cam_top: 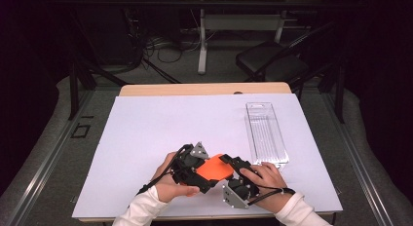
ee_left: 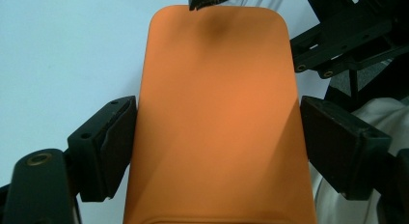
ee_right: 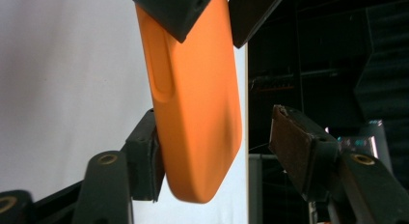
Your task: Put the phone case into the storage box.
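Note:
An orange phone case (cam_top: pixel 215 168) is held just above the white sheet near the table's front edge. My left gripper (cam_top: pixel 203 171) is shut on it, one jaw on each long side; in the left gripper view the case (ee_left: pixel 217 113) runs away from the camera between the jaws of that gripper (ee_left: pixel 217 119). My right gripper (cam_top: pixel 232 169) is at the case's far end and stands open. In the right gripper view the case (ee_right: pixel 197 103) rests against the left jaw, with a gap to the right jaw of the gripper (ee_right: pixel 217 132).
A clear plastic tray (cam_top: pixel 266 133) lies lengthwise at the right of the white sheet (cam_top: pixel 160 128). Behind the table are a black chair (cam_top: pixel 272 60), table legs and cables on the floor.

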The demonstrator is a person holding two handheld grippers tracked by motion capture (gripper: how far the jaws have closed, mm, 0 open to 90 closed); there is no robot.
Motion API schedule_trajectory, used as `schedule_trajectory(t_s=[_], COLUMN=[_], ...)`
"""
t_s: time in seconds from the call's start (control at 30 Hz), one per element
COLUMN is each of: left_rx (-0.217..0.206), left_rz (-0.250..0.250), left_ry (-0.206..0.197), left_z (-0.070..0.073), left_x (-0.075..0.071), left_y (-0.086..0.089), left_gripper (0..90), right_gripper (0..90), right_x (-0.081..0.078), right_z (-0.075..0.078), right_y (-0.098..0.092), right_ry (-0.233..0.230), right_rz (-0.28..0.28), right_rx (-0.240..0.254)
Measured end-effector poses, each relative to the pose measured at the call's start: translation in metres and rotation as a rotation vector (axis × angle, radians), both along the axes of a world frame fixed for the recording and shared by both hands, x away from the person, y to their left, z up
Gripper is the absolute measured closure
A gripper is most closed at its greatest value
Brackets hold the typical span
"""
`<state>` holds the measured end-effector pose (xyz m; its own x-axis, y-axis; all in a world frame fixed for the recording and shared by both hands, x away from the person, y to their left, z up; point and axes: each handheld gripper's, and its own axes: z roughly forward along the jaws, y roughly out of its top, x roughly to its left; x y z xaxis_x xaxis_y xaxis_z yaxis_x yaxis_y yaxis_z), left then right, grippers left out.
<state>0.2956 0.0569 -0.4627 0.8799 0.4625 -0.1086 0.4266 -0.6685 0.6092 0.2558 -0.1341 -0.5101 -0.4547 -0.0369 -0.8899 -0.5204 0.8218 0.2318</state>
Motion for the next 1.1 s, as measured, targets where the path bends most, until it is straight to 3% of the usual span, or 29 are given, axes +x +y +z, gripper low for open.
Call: schedule_trajectory(t_s=[0.2, 0.3, 0.37, 0.6, 0.83, 1.1], left_rx=[0.000, 0.002, -0.001, -0.016, -0.020, -0.019], left_rz=[-0.002, -0.002, -0.002, -0.001, -0.003, -0.003], left_ry=[0.004, 0.005, 0.009, 0.020, 0.028, 0.041], left_z=[0.000, -0.001, -0.001, 0.000, 0.000, -0.001], left_x=[0.000, 0.000, 0.000, -0.001, -0.001, -0.001], left_y=[-0.001, -0.001, -0.002, -0.002, -0.002, -0.004], left_gripper=[16.3, 16.3, 16.3, 16.3, 16.3, 16.3], right_gripper=[41.5, 42.6, 43.8, 49.8, 54.7, 58.5], right_x=[-0.001, -0.001, -0.003, -0.005, -0.006, -0.005], right_z=[-0.004, -0.006, -0.007, -0.012, -0.015, -0.020], right_y=[0.002, 0.002, 0.003, 0.004, 0.005, 0.006], right_ry=[-0.036, -0.043, -0.089, -0.143, -0.171, -0.163], right_rz=[0.012, 0.013, 0.004, 0.015, 0.023, 0.005], right_rx=[-0.051, -0.051, -0.060, -0.077, -0.091, -0.083])
